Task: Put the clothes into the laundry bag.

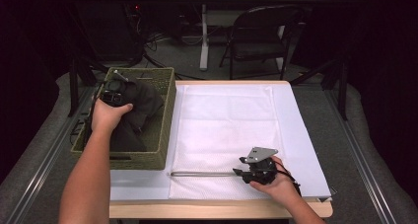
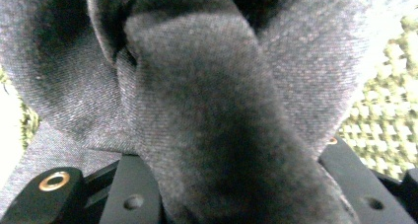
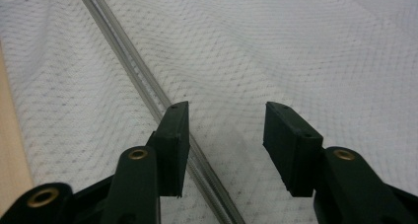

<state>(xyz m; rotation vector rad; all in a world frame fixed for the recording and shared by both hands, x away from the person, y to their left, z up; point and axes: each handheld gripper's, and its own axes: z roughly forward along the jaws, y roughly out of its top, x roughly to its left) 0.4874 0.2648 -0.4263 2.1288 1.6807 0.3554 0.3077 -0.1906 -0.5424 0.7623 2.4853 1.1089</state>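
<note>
Lifting the dark grey garment cleanly out of the woven basket looks like the step in hand, and it will go best with a slow, straight upward pull so the folds do not snag on the rim. The white cloth spread over the table is the likely landing place. The basket, at the table's left edge, holds nothing else I can make out (its floor is hidden by fabric). The left gripper reaches into it, jaws pinching a thick fold of the garment. The right gripper rests low over the cloth, jaws spread, a thin metal rod passing beside one jaw.
</note>
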